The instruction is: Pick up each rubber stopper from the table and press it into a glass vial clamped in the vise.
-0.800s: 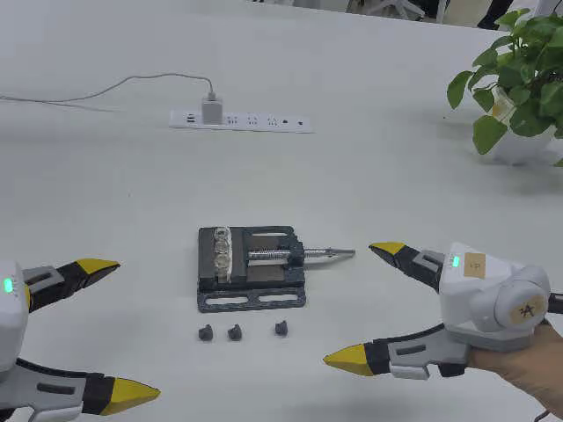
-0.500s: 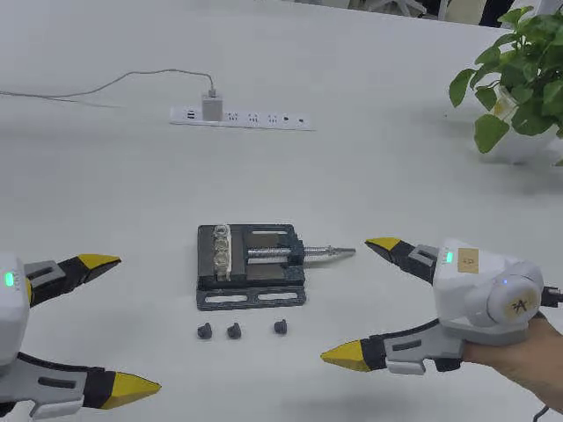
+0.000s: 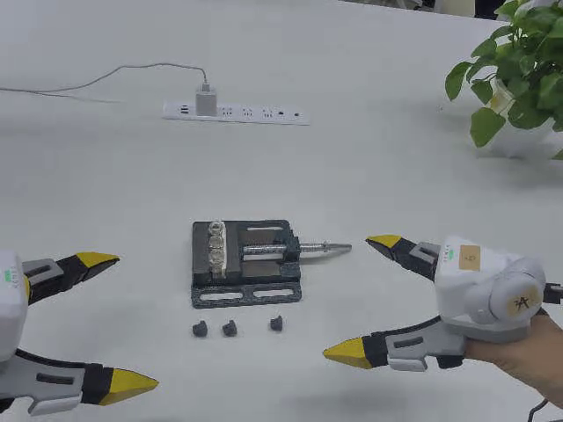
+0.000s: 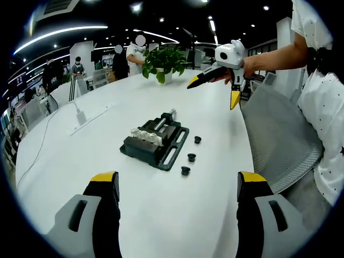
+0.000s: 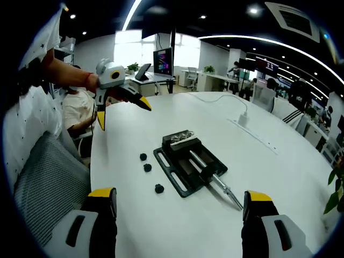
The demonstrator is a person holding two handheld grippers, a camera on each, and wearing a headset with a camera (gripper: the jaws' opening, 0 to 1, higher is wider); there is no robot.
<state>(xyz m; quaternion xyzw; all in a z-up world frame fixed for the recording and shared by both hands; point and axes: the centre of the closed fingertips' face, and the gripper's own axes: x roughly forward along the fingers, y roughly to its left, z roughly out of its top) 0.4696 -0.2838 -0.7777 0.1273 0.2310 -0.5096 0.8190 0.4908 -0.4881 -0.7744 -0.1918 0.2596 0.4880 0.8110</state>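
A dark vise (image 3: 245, 275) (image 4: 156, 145) (image 5: 187, 159) sits mid-table and clamps three glass vials (image 3: 215, 248) (image 4: 145, 134) (image 5: 180, 137) in a row. Three small dark rubber stoppers (image 3: 230, 328) (image 4: 191, 157) (image 5: 147, 167) lie on the white table (image 3: 352, 176) in front of the vise. My left gripper (image 3: 110, 321) (image 4: 177, 185) is open at the lower left, apart from the stoppers. To the right of the vise my right gripper (image 3: 368, 299) (image 5: 180, 201) is open with nothing between its jaws.
A white power strip (image 3: 236, 112) with a plugged charger and cable lies at the back. At the far right corner stands a potted green plant (image 3: 519, 79). The vise screw handle (image 3: 321, 250) sticks out to the right.
The view has shifted slightly. My right gripper has drifted a little down and left; the left gripper has stayed low at the left. Vise, vials and stoppers have not moved.
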